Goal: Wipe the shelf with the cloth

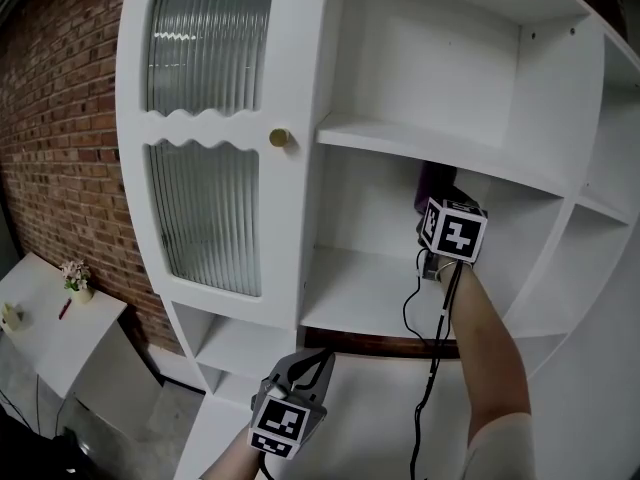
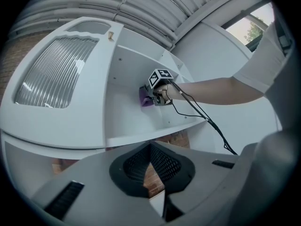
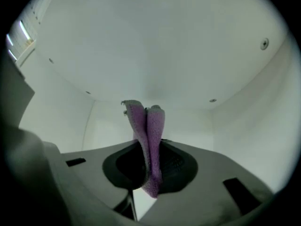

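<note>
A purple cloth (image 3: 149,140) is pinched between the jaws of my right gripper (image 3: 149,171), which is shut on it. In the head view that right gripper (image 1: 437,200) reaches into the middle compartment of the white shelf unit (image 1: 400,138), with the cloth (image 1: 433,188) up near the back wall under the upper board. The left gripper view shows the same cloth (image 2: 145,98) against the compartment's back. My left gripper (image 1: 305,371) hangs low in front of the unit, jaws shut with nothing in them.
A cabinet door with ribbed glass (image 1: 205,128) and a brass knob (image 1: 279,138) stands left of the open compartments. The compartment floor (image 1: 370,293) lies below the right gripper. A black cable (image 1: 432,368) trails from the right gripper. A brick wall (image 1: 60,138) and a low white table (image 1: 50,318) lie at left.
</note>
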`<action>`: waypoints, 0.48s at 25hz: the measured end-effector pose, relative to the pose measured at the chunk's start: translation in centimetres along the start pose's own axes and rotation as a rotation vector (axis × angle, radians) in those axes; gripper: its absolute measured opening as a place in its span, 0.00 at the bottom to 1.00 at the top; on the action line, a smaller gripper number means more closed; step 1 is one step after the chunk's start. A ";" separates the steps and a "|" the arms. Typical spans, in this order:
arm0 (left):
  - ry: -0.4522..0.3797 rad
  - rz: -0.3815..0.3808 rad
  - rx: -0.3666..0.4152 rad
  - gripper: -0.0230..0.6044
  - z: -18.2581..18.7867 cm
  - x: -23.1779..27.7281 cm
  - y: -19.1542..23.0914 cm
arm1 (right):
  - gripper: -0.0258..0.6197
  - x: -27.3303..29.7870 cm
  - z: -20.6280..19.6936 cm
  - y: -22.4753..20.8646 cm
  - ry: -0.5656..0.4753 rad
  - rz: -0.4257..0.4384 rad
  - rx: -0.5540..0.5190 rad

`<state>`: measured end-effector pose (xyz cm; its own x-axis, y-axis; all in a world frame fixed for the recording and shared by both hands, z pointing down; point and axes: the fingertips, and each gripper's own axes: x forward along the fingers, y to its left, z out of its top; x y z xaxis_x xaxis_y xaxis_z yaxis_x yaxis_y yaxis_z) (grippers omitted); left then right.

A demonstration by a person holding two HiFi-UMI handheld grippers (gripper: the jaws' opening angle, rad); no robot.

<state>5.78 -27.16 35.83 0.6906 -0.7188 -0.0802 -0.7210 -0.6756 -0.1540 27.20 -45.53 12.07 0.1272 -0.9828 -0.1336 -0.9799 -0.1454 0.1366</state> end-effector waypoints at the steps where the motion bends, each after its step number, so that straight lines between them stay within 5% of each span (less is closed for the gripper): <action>1: 0.002 0.001 -0.002 0.06 -0.1 -0.2 0.3 | 0.15 -0.1 -0.2 1.6 0.003 0.033 0.010; 12: 0.026 0.060 -0.027 0.06 -2.6 -2.3 5.0 | 0.15 2.5 -2.8 17.4 0.047 0.287 0.033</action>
<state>0.45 -29.28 37.78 0.6445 -0.7620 -0.0631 -0.7627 -0.6350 -0.1230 10.91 -50.84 16.86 -0.1493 -0.9876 -0.0486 -0.9813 0.1420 0.1297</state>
